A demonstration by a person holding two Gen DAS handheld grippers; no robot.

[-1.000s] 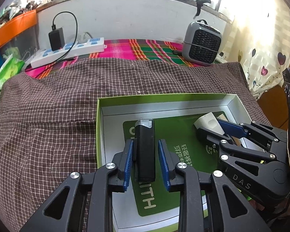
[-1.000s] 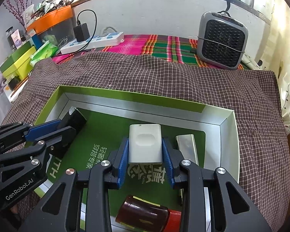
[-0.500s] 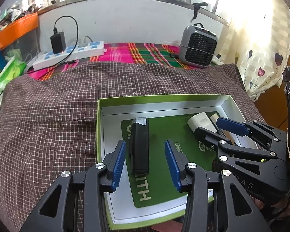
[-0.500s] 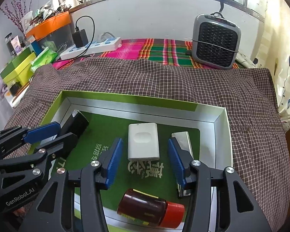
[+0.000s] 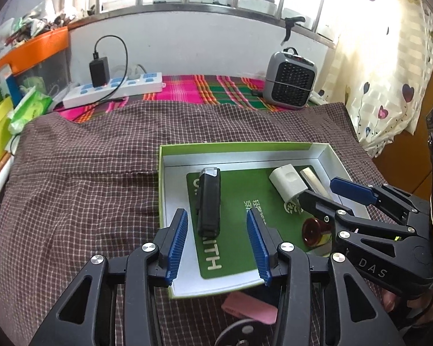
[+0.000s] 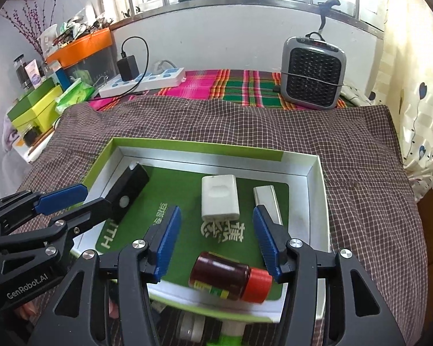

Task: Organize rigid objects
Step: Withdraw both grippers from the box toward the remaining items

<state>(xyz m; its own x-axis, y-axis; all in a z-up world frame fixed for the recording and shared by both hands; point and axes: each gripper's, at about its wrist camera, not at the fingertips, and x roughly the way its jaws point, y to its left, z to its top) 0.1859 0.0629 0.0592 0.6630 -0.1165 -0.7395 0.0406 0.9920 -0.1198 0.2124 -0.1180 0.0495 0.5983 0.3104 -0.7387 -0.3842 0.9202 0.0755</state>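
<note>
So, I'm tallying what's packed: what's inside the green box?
Inside the green box: a black device, white charger, silver bar and red-capped bottle. Grippers hide part of its floor.

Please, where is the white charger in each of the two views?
Left wrist view: white charger lies right of centre in the box, beside the right gripper.
Right wrist view: charger lies at centre, beyond the open fingers.
Shared landmark: grey heater.
</note>
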